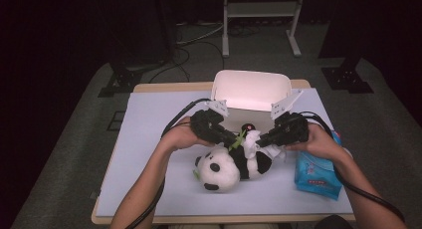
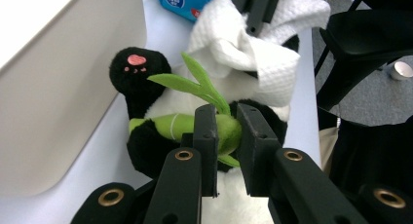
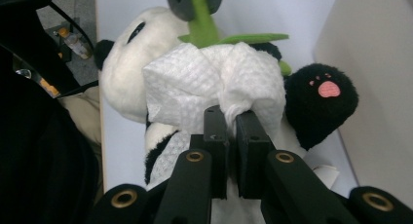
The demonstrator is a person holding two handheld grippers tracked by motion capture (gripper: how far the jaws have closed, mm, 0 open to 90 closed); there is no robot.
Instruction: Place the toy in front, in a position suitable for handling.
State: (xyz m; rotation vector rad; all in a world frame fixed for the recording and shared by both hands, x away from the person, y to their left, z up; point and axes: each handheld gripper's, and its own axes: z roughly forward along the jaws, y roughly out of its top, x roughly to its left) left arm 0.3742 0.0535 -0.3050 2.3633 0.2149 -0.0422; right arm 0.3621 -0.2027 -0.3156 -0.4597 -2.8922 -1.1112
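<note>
Left hand-held gripper (image 2: 228, 131) clamps panda's bamboo sprig (image 2: 195, 87); right hand-held gripper (image 3: 231, 118) pinches white tissue (image 3: 214, 83).

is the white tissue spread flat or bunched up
Bunched up: the white tissue is crumpled in folds against the panda's belly, one end pinched in the right gripper.
</note>
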